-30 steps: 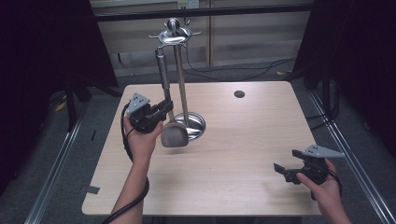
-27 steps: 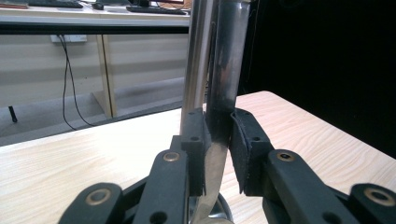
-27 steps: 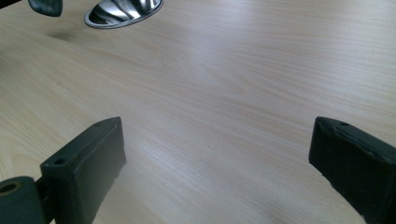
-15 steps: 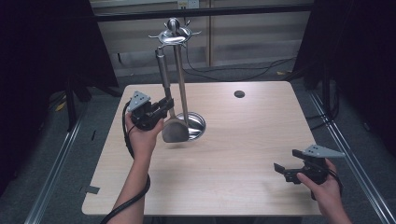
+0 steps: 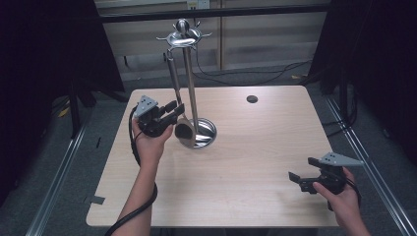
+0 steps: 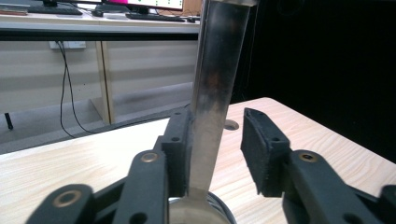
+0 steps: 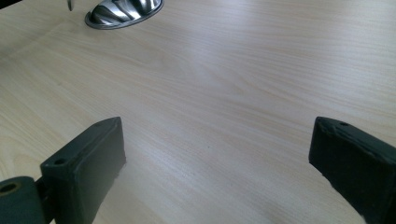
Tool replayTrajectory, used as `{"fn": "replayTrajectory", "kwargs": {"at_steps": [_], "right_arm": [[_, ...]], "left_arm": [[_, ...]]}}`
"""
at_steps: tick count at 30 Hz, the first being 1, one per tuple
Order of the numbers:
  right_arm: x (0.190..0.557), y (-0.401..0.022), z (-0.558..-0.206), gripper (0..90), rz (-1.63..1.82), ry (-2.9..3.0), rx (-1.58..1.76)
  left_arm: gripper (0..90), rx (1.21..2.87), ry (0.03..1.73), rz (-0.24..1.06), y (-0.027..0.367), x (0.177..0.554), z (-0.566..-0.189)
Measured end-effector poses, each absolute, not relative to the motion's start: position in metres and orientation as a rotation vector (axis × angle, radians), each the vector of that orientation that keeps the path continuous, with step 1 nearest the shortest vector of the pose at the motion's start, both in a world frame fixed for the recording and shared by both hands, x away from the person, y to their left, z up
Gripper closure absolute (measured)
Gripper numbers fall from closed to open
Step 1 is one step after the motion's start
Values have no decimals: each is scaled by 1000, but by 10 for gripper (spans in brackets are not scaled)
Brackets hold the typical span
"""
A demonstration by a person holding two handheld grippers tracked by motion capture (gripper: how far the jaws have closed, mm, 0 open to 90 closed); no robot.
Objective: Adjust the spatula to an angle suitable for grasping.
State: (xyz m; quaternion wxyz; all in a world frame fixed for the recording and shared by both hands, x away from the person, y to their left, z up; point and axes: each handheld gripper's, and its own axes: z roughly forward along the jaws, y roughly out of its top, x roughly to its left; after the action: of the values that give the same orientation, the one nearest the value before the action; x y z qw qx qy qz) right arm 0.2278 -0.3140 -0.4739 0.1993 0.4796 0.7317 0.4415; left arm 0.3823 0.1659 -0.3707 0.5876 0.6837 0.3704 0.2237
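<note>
We have the left gripper (image 5: 173, 110) at the utensil stand (image 5: 189, 73), which sits on the left half of the table (image 5: 246, 162) with its round base (image 5: 209, 132) on the wood. A metal spatula (image 5: 178, 103) hangs from the stand's top hooks, blade (image 5: 185, 132) low over the base rim, just beside the centre pole. Our left gripper view shows the spatula's flat handle (image 6: 215, 93) standing between the jaws: it lies against the left pad (image 6: 180, 149), while the right pad (image 6: 259, 154) stands clear with a visible gap. Jaws have just been opening, part-way apart now, handle between them but not clamped. Left hand (image 5: 150, 142) holds the gripper roughly level, pointing at the stand. Our right gripper (image 5: 301, 181) sits well apart near the table's near-right corner, jaws wide with bare wood between them; its view catches the stand base (image 7: 123, 11) far off at top left. A small dark disc (image 5: 252, 99) lies toward the far edge.
</note>
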Motion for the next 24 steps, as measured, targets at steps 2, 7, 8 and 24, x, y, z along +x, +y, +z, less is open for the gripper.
{"fn": "replayTrajectory", "kwargs": {"at_steps": [2, 7, 8, 24], "right_arm": [[228, -314, -474, 31, 1233, 2048, 1340], [228, -313, -473, 31, 1235, 2045, 1341], [228, -313, -473, 31, 1236, 2045, 1340], [227, -313, -471, 31, 1234, 2040, 1335]], "left_arm": [[599, 1598, 863, 525, 166, 382, -371], [530, 1601, 860, 535, 165, 380, -374], [515, 1600, 858, 538, 166, 380, -374], [265, 1616, 881, 548, 166, 372, -384]]}}
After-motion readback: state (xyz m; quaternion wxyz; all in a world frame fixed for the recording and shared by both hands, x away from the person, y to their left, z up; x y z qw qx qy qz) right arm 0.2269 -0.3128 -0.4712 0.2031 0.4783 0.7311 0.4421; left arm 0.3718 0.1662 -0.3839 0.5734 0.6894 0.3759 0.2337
